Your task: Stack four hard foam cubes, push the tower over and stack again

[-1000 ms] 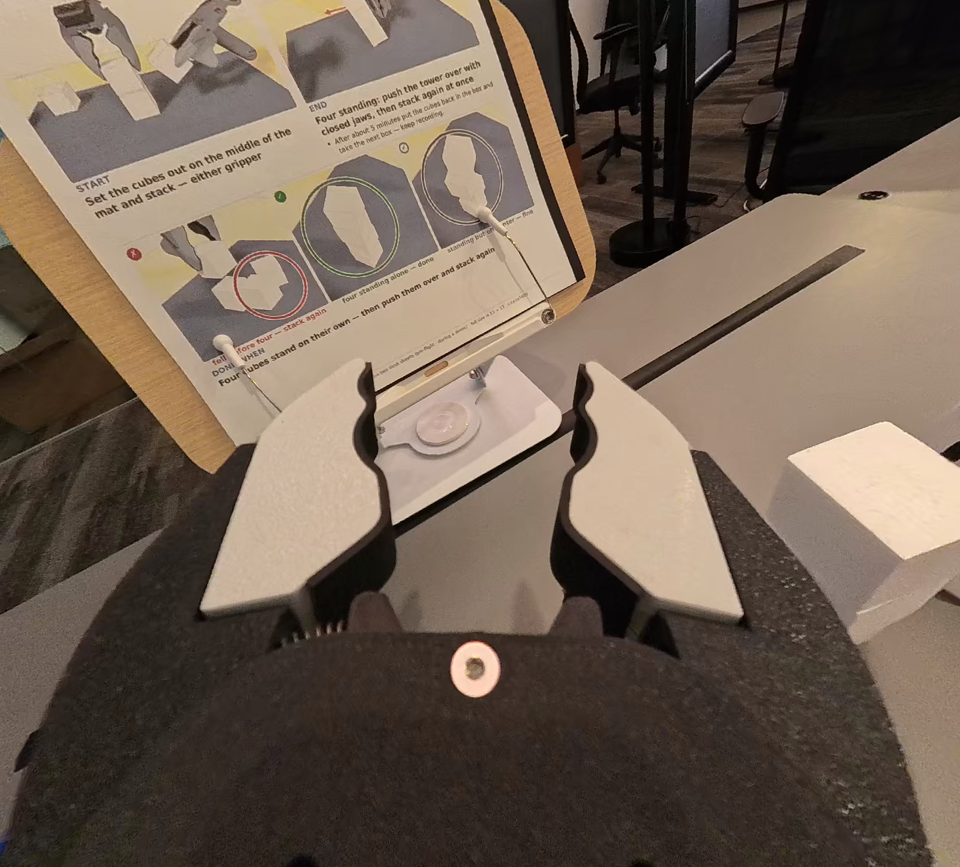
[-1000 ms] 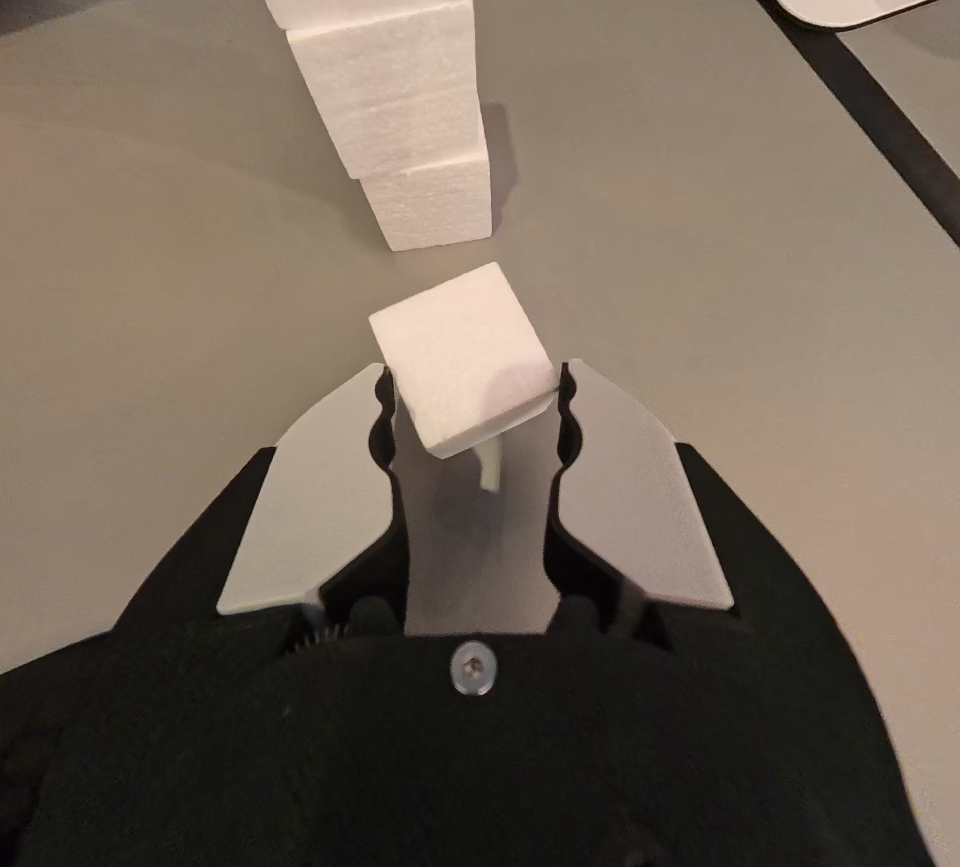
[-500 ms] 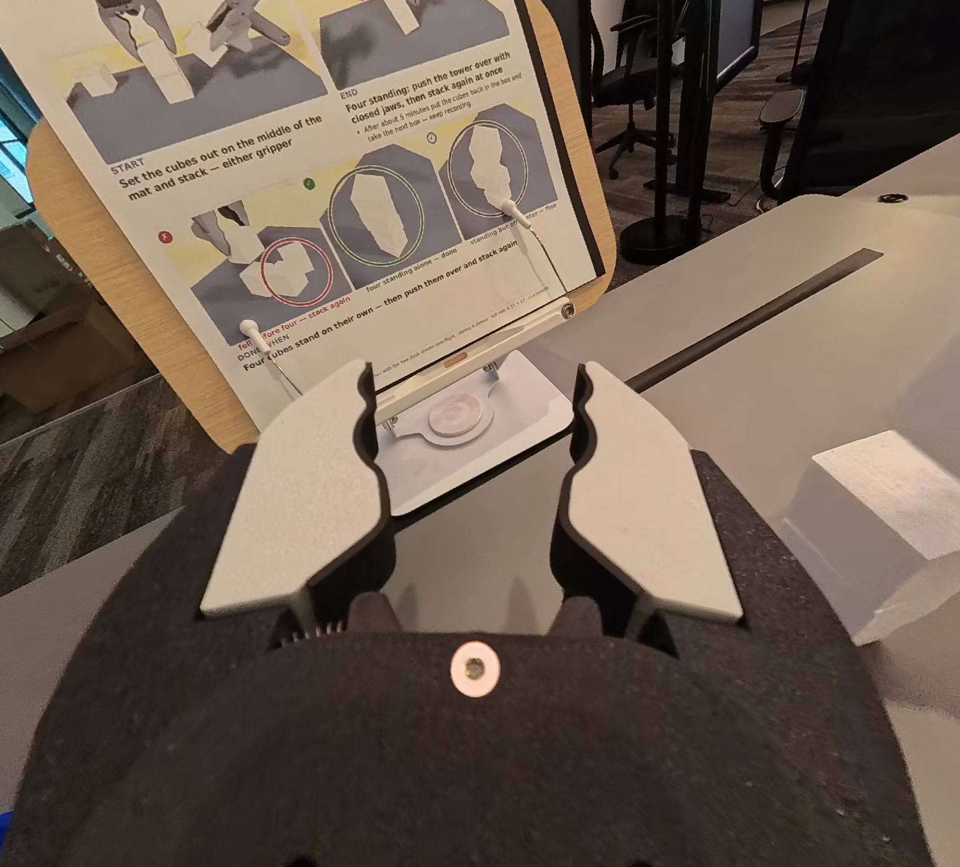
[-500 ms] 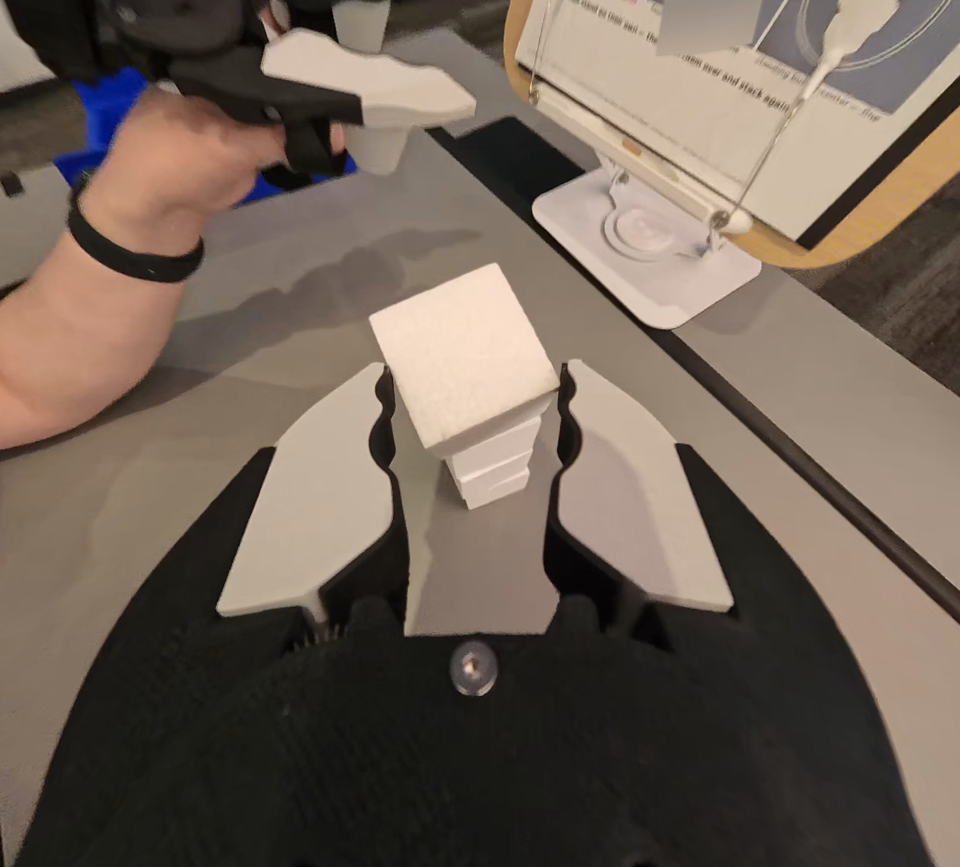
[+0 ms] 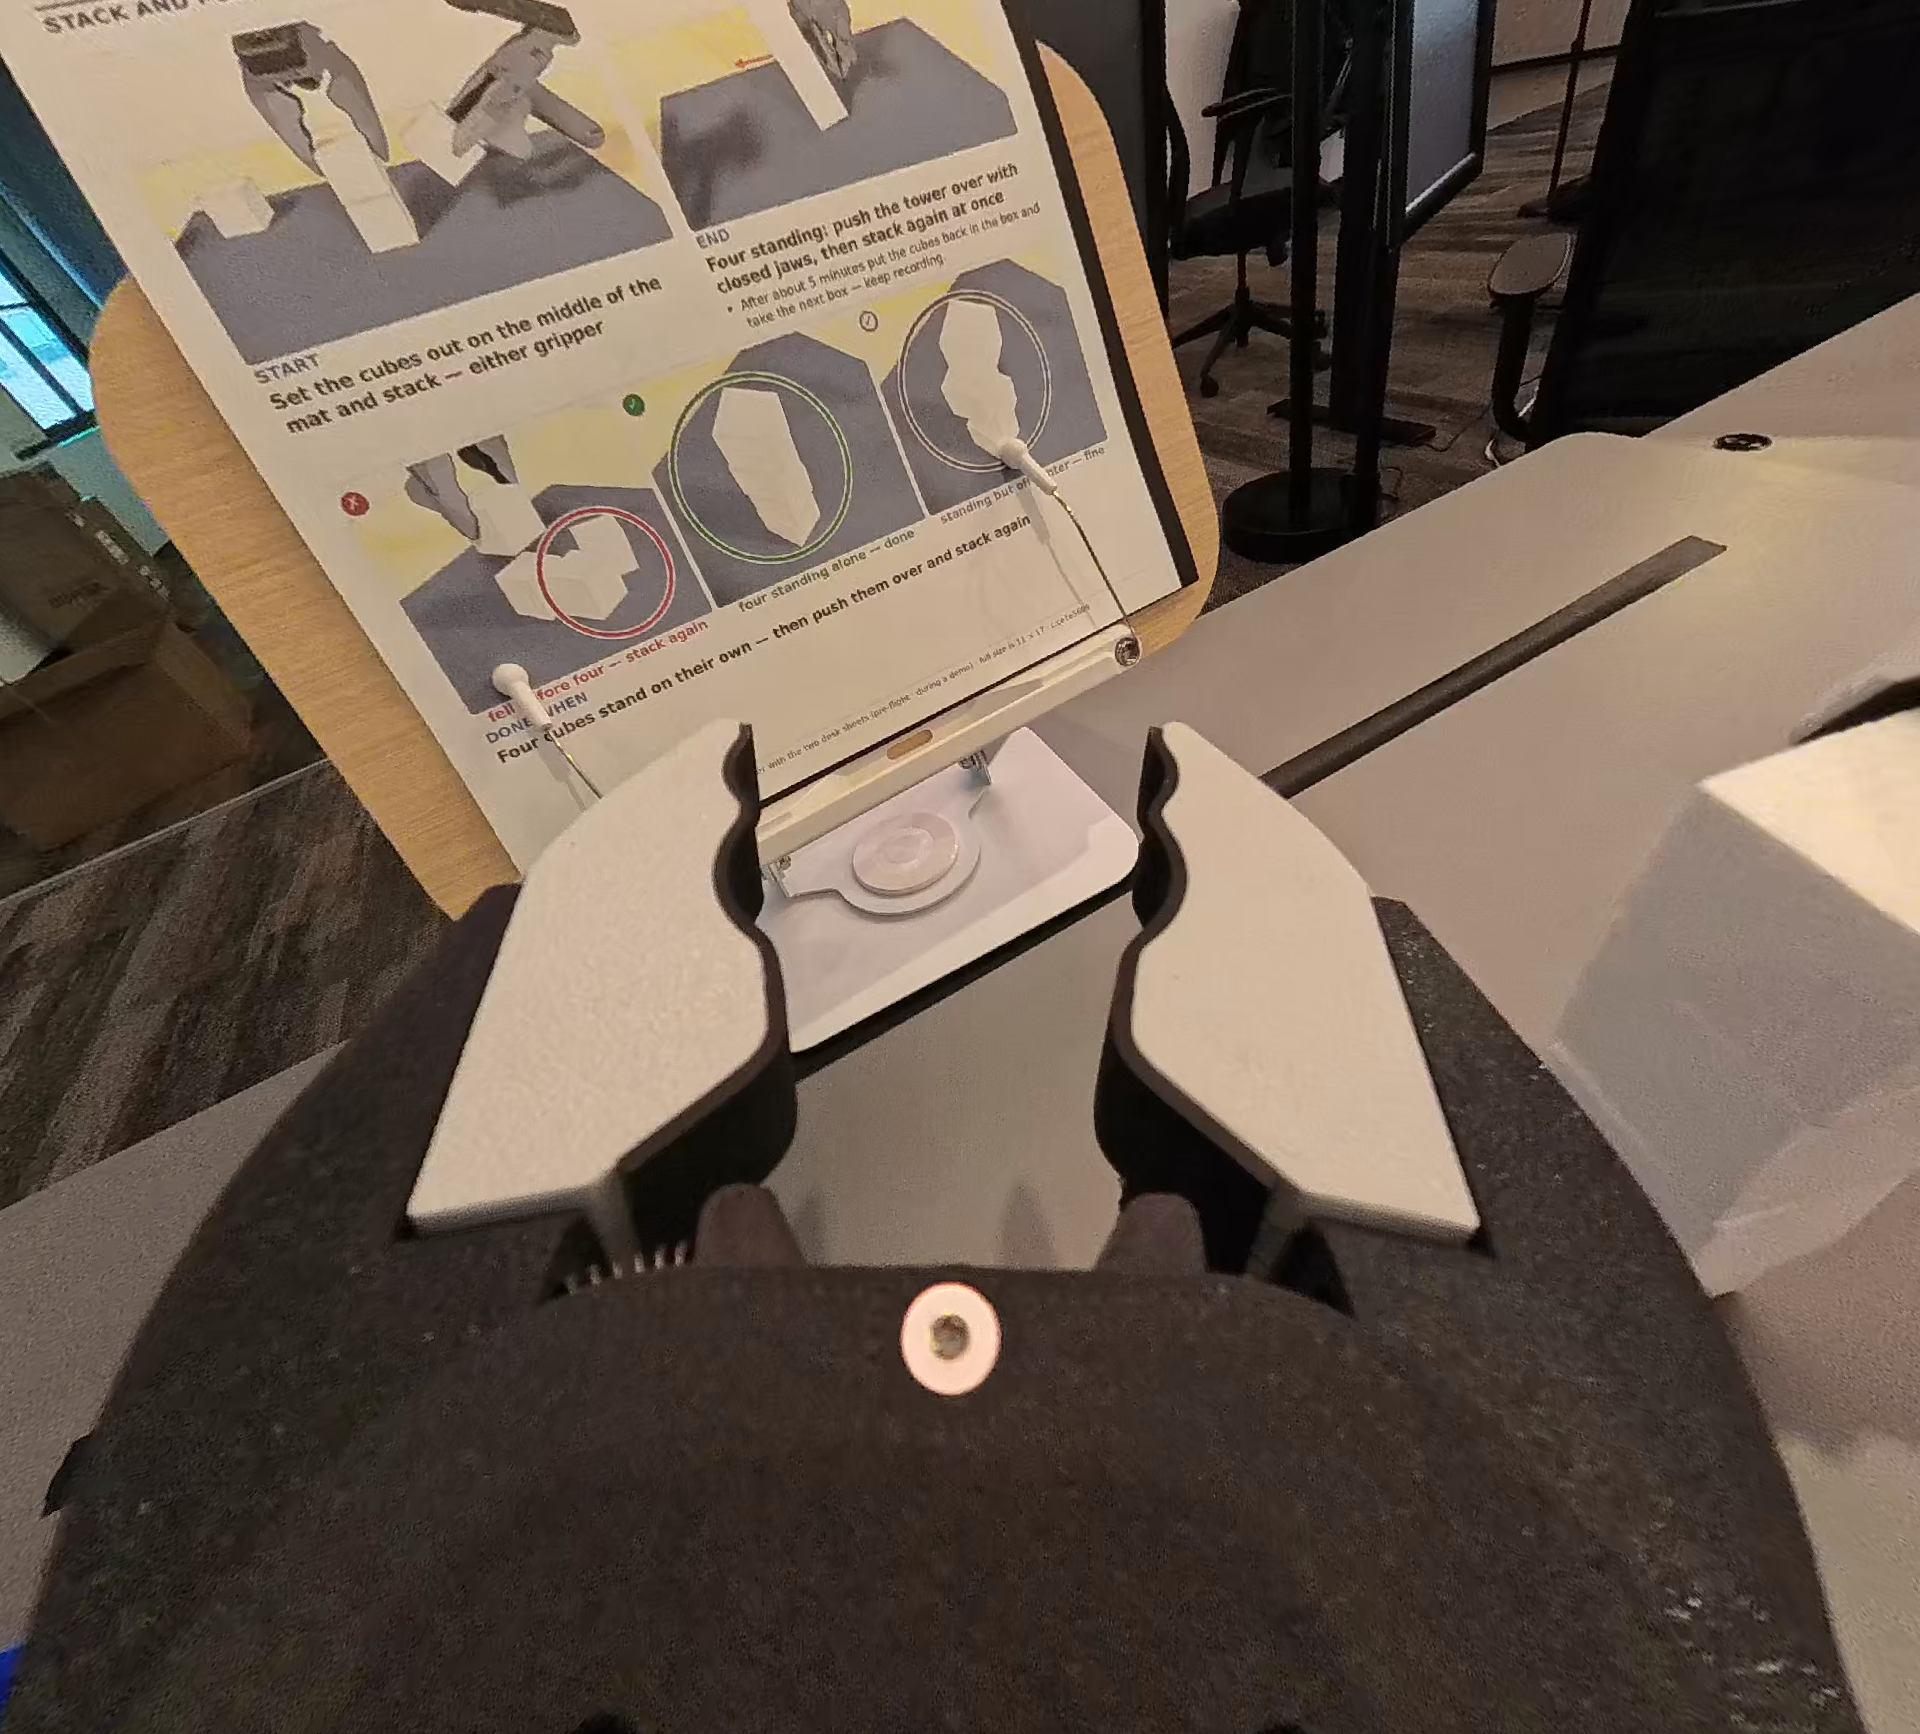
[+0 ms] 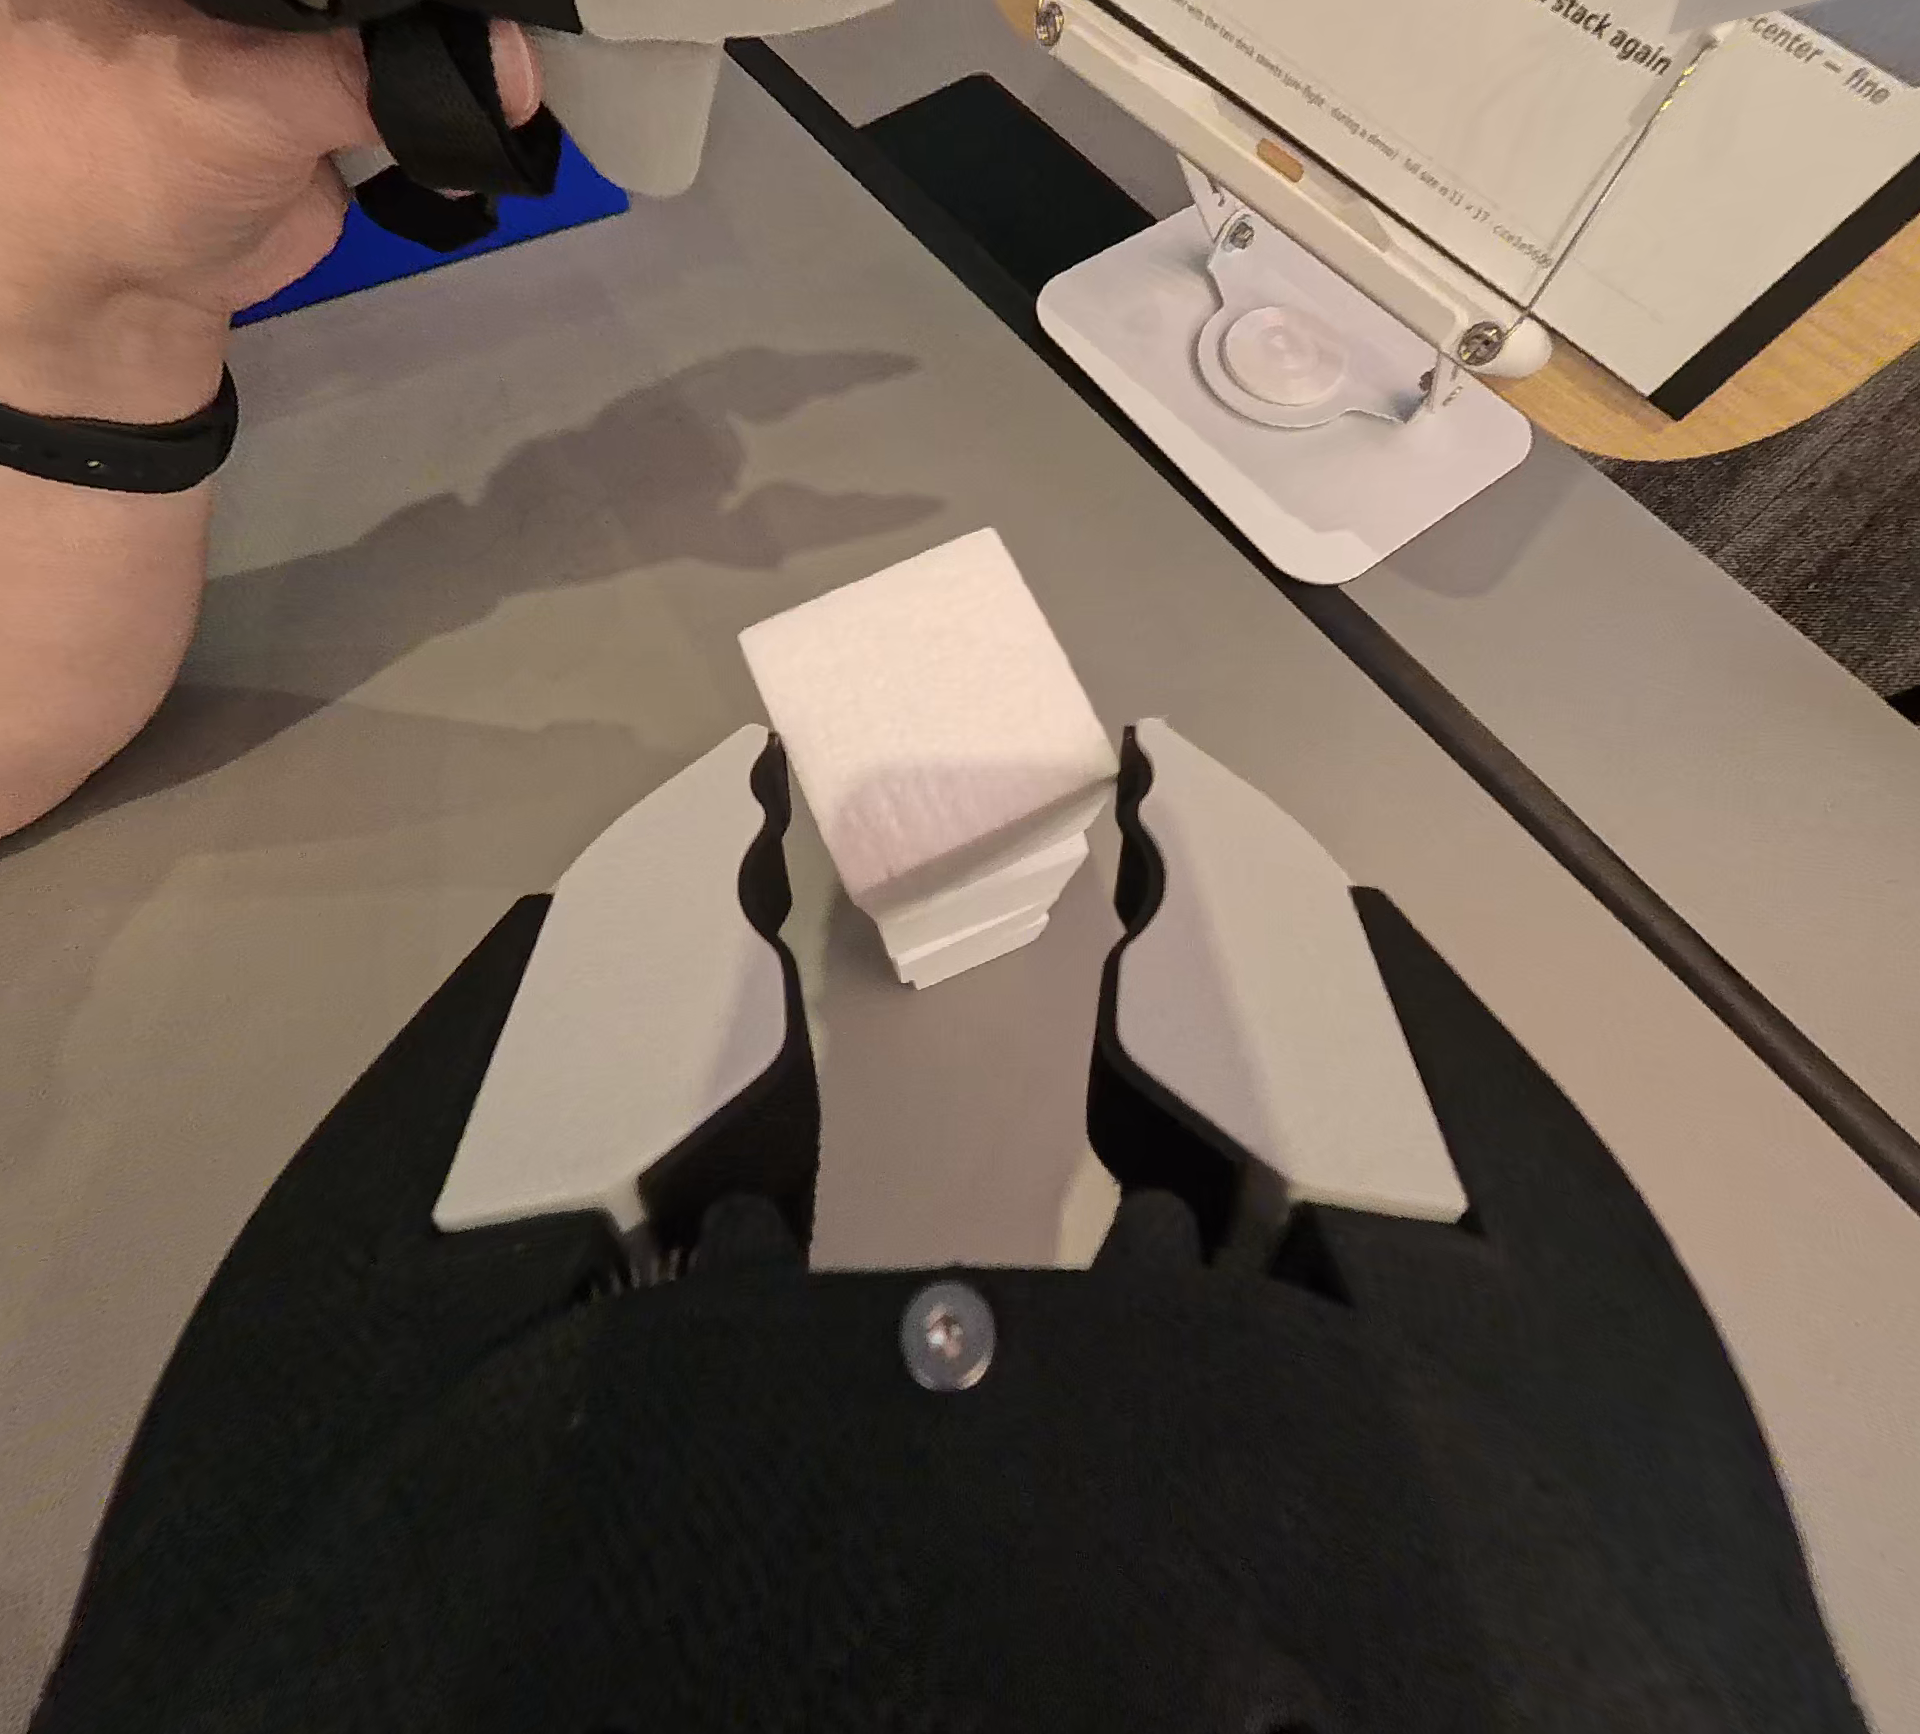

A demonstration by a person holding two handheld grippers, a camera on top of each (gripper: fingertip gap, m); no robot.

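**Fourth cube held over the tower, not yet released**

Seen from above in the right wrist view: right gripper with jaws closed on the top cube, pinched at its two side faces near the tips. Directly under it, the tower of white foam cubes on the grey desk, only its stepped edges visible past the held cube. Whether the cube already touches the tower or hangs just above it, cannot tell. Held by the sides, probably to keep the bottom face free and flat for landing, and slightly turned against the cubes below, so some offset likely.

Left gripper with jaws open and empty, raised well apart to the left of the tower, likely kept away so as not to knock it. In its own view, only a pale, blurred cube face at the right edge. Behind the desk, an instruction sheet on a white stand.

Next, by judgement: gentle lowering, then slow opening, since light foam tips easily.
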